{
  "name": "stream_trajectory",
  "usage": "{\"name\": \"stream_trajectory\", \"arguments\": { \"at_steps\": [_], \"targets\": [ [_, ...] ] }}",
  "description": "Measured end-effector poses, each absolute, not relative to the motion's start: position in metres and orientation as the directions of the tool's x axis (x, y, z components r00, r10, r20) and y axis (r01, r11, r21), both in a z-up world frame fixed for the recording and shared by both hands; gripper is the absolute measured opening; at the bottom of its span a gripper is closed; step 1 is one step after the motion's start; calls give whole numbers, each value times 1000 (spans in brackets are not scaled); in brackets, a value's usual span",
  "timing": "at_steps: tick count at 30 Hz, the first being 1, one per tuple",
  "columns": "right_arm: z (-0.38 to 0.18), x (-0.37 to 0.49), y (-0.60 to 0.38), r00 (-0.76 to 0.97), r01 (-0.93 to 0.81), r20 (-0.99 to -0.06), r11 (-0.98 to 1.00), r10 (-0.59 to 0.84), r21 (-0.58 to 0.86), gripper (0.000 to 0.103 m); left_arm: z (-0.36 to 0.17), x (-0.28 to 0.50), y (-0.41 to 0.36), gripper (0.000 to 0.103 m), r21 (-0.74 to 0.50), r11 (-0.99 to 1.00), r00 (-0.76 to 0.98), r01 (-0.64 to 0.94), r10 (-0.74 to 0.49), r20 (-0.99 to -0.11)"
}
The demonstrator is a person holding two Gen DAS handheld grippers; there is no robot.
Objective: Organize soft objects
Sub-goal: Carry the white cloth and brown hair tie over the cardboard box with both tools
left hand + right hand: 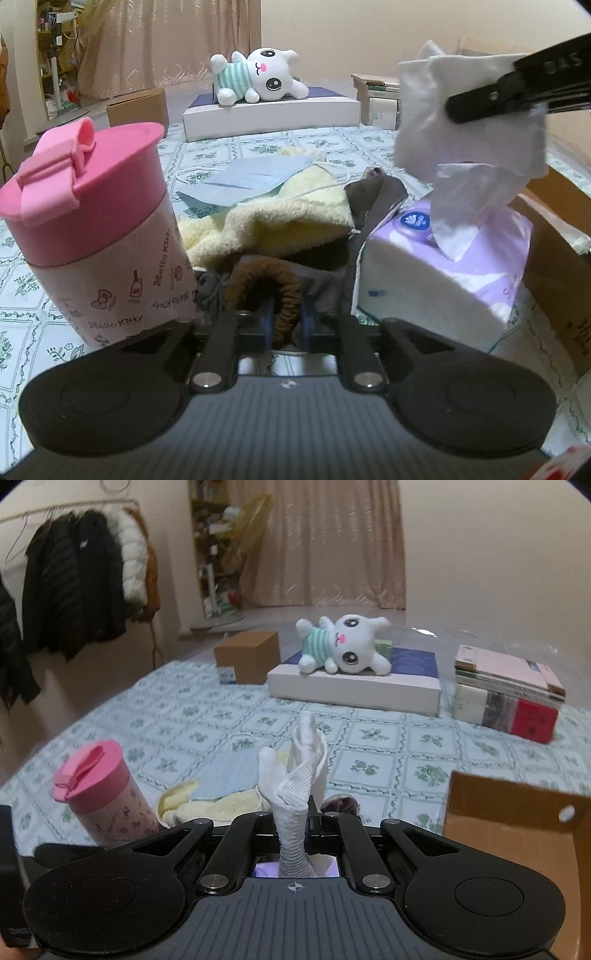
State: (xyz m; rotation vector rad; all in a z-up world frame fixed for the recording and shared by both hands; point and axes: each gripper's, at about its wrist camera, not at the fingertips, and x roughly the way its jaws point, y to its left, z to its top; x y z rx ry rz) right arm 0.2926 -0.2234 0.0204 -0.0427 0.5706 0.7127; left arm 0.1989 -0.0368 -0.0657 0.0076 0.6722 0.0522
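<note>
My right gripper is shut on a white tissue that sticks up between its fingers. In the left wrist view that gripper holds the same tissue in the air above the purple tissue pack. My left gripper is closed down low on a brown hair scrunchie lying on a grey cloth. A yellow fluffy towel and a blue face mask lie behind it. A white plush toy lies on a white box at the back.
A pink lidded Hello Kitty cup stands at the left. A cardboard box stands open at the right. A small brown carton and a stack of books sit at the back of the green patterned cloth.
</note>
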Motion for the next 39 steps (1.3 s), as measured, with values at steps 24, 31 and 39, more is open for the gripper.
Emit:
{"name": "stream_trajectory", "arguments": {
  "at_steps": [24, 31, 39],
  "targets": [
    [44, 160, -313, 741, -378, -475, 879, 475, 289, 6, 8, 109, -78, 8, -50, 991, 808, 125, -131, -574],
    [49, 134, -338, 764, -335, -473, 896, 439, 291, 6, 22, 98, -110, 8, -84, 973, 795, 214, -223, -564],
    [53, 118, -357, 784, -303, -465, 907, 412, 291, 6, 26, 95, -128, 8, -94, 964, 779, 250, -258, -572]
  ]
}}
